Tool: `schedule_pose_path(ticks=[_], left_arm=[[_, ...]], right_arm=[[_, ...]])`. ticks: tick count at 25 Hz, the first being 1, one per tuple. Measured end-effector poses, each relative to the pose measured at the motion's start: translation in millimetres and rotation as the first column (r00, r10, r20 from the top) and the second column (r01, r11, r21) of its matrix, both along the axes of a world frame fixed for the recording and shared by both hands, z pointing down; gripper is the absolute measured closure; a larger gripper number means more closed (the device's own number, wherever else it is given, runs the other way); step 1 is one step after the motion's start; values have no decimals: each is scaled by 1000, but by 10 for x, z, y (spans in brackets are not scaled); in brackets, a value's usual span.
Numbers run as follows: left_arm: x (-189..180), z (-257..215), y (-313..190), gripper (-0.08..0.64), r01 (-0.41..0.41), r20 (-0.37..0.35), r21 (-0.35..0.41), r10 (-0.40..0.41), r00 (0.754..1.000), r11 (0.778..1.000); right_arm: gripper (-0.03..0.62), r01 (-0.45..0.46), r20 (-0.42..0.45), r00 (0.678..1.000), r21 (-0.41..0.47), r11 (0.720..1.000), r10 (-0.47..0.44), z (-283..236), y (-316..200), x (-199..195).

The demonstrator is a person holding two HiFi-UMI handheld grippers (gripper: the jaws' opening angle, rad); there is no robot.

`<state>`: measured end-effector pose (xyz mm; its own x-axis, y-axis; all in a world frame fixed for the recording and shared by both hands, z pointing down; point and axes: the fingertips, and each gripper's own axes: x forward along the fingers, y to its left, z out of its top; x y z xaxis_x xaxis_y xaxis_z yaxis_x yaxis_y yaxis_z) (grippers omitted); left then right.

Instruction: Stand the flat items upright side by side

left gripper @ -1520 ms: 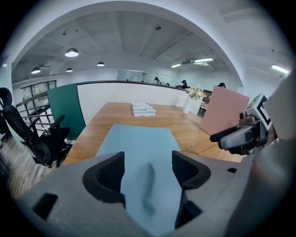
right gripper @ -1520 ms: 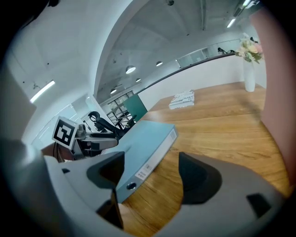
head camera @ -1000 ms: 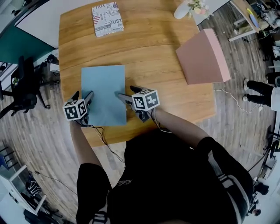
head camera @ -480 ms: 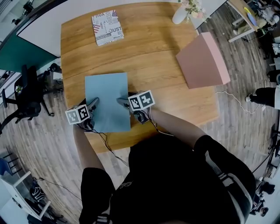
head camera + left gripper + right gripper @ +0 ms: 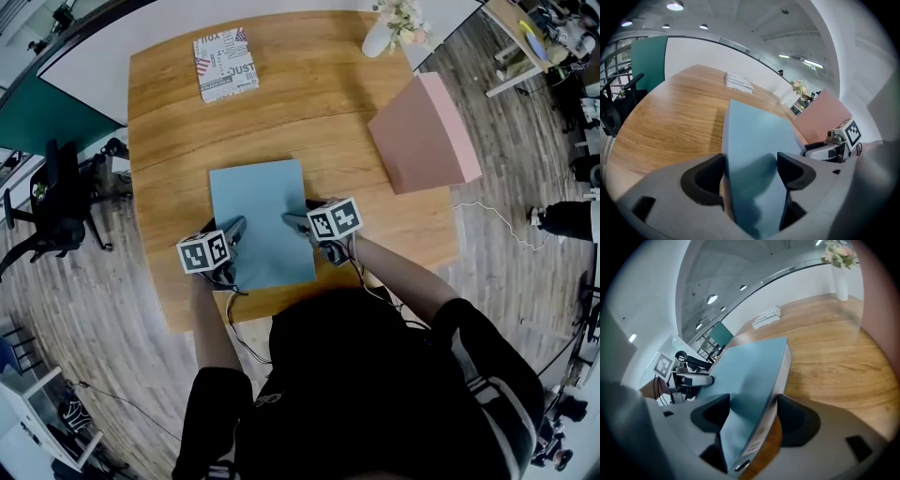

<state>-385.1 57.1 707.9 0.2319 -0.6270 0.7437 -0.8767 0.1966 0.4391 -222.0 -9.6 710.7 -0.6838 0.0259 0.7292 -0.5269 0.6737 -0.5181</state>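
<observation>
A flat light-blue binder (image 5: 262, 220) lies on the wooden table (image 5: 309, 112) near its front edge. My left gripper (image 5: 233, 229) is shut on the binder's left edge, which fills the gap between the pads in the left gripper view (image 5: 750, 168). My right gripper (image 5: 296, 218) grips the right, spine edge (image 5: 752, 411); its jaws have just been closing with the binder between them. Whether the binder is clear of the table I cannot tell. A pink box (image 5: 422, 131) lies at the right. A patterned book (image 5: 225, 64) lies at the far left corner.
A white vase of flowers (image 5: 380, 33) stands at the table's far right corner. A black office chair (image 5: 56, 187) is on the floor to the left. Cables hang off the front edge by the person's arms.
Both grippers and the blue binder between them have shifted to the right along the table's front, toward the pink box. The binder now sits slightly turned.
</observation>
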Motion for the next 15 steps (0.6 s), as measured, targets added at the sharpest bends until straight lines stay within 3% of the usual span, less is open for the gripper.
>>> schedule_pose_path(ticks=[3,5,7,11,15], left_arm=[[345,6,19,189,-30,-13,-31,29,999,999],[619,6,84,190,-88,-31,-57,87,996,994],[809,15,132,189,-139,-45,-65,136,990,988],[847,67,106,171,-153,-58,-69,149,987,986],[850,89,63,153,-195,-88,-73,188,978,978]], right_arm=[[271,7,-11,1000,14,1000,-6,-12,-49,270],[210,-19,1,1000,16,1000,19,-21,-108,415],[195,-47,14,999,13,999,46,-8,-195,503],[169,-10,3,1000,26,1000,10,93,-287,544],[202,23,13,1000,38,999,-24,60,-270,504]])
